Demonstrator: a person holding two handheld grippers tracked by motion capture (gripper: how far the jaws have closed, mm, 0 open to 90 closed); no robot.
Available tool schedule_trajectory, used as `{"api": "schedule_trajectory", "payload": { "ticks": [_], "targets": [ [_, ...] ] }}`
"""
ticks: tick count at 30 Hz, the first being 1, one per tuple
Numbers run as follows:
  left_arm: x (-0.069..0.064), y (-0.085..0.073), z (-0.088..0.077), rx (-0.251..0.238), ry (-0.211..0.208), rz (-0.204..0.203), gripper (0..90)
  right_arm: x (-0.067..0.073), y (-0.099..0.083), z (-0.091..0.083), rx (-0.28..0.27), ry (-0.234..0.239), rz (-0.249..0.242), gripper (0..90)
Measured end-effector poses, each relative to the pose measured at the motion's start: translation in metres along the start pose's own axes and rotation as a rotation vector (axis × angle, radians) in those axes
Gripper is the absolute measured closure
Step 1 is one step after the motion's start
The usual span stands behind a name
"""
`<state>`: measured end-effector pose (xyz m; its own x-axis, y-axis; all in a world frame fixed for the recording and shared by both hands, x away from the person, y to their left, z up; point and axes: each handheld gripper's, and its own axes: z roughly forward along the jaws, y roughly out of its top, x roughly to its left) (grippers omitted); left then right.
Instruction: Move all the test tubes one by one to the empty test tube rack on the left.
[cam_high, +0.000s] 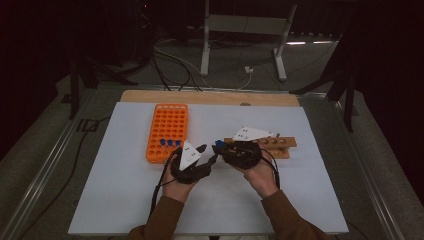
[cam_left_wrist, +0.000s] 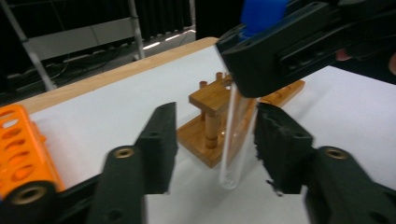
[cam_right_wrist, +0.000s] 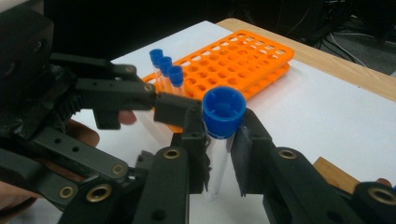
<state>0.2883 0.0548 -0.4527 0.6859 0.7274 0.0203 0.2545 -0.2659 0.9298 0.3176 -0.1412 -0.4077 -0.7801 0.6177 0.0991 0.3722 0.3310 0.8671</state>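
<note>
right gripper view has your right claw (cam_right_wrist: 219, 154) clamped on the tube (cam_right_wrist: 218, 154) just under its blue cap (cam_right_wrist: 223, 110), upright, off the bench (cam_high: 300, 200). your left claw (cam_left_wrist: 215, 140) straddles the glass lower down, jaws apart, right pad (cam_left_wrist: 280, 144) near it, not pressing from what you can see. this looks like a handover. centre the tube between the pads before you squeeze, grip well below the right claw, and let go on the right only once the left holds firm. orange rack (cam_high: 167, 131) and wooden rack (cam_high: 277, 145) sit either side.
</note>
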Motion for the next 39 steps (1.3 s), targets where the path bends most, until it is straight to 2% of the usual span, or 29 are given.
{"api": "schedule_trajectory", "payload": {
  "ticks": [13, 20, 23, 30, 33, 36, 39],
  "targets": [
    [-0.003, 0.0, 0.0, -0.016, -0.035, 0.016, 75.9, 0.004, -0.001, 0.005, 0.004, 0.027, 0.009, 76.7],
    [-0.003, -0.001, -0.001, -0.021, -0.032, 0.027, 77.9, 0.003, -0.001, 0.006, 0.0, 0.042, 0.019, 75.3],
    [-0.003, -0.001, -0.001, -0.014, -0.028, 0.031, 77.9, 0.001, -0.001, 0.004, -0.022, 0.067, 0.04, 67.4],
    [0.005, -0.005, -0.002, -0.008, -0.024, 0.0, 78.1, -0.005, -0.001, -0.002, -0.04, 0.064, 0.053, 44.1],
    [0.01, -0.006, -0.005, -0.012, -0.019, -0.019, 78.2, -0.006, -0.001, -0.003, -0.034, 0.038, 0.048, 31.7],
    [0.014, -0.006, -0.009, -0.018, -0.011, -0.032, 78.2, -0.005, -0.003, -0.003, -0.019, -0.02, 0.024, 19.6],
    [0.017, -0.007, -0.014, -0.02, -0.003, -0.037, 78.2, -0.007, -0.004, -0.004, -0.015, -0.051, 0.025, 14.5]
  ]
}}
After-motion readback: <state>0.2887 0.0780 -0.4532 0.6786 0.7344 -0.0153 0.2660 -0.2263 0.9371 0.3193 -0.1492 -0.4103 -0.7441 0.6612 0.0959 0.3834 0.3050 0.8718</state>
